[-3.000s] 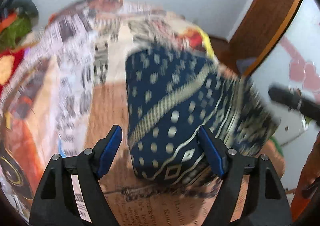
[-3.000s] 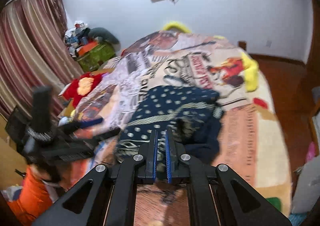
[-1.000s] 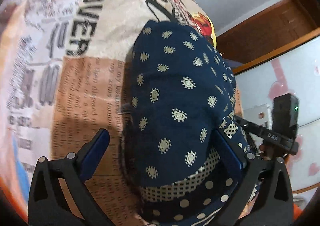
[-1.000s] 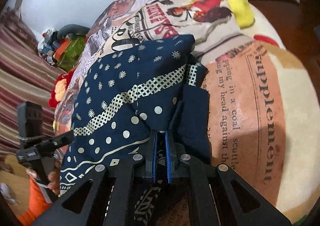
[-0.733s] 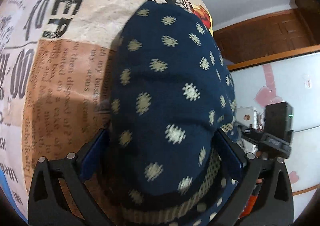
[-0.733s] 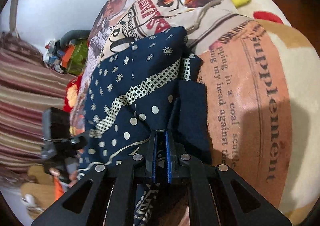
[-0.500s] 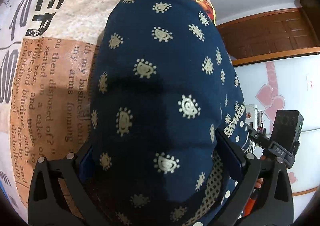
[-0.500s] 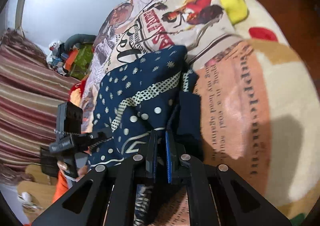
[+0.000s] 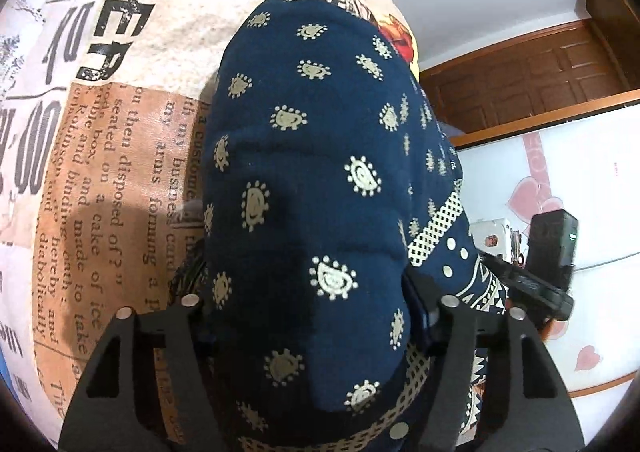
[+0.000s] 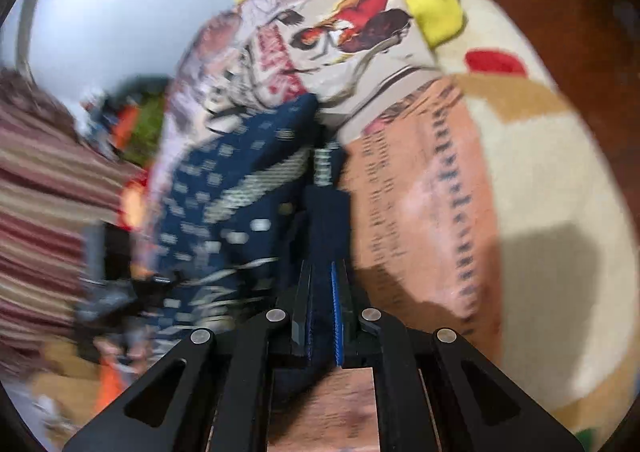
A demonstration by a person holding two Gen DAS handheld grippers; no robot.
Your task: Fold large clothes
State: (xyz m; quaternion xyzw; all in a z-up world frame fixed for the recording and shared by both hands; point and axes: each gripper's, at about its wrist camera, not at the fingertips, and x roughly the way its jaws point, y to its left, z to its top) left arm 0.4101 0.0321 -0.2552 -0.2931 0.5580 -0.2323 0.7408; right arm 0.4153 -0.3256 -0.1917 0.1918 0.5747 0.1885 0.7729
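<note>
**A:** Where does your fold stand? Your left gripper (image 9: 308, 316) has the navy patterned garment (image 9: 320, 156) bulging up between its fingers. Its jaws have just been closing and both pads are now hard against the cloth, so I read it as clenched on a thick, folded bundle.

**B:** And your right gripper (image 10: 320, 312) is pinched tight on a dark edge of the same garment. That view is smeared with motion, but you can see navy fabric running straight up out of the closed jaws.

**A:** So you have both ends of the near edge in hand. The garment lies on the newspaper-print blanket (image 9: 120, 156) that covers the bed, already doubled over at least once, its checked border (image 9: 434, 228) showing on the right side of the left view.

**B:** To my eye you are in the middle of a fold: edge gripped, not yet carried across. Next you need to lift both hands together and bring that edge toward the far side, keeping the two grips level so the crease runs straight.

**A:** Watch the left bundle. It is bulky, and I cannot tell how many layers your fingers really hold; a lower layer could slip out as you lift.

**B:** Also keep your hands from drifting apart or together. Soft cloth like this will sag in the middle or bunch, and the blanket beneath may drag with it.
</note>
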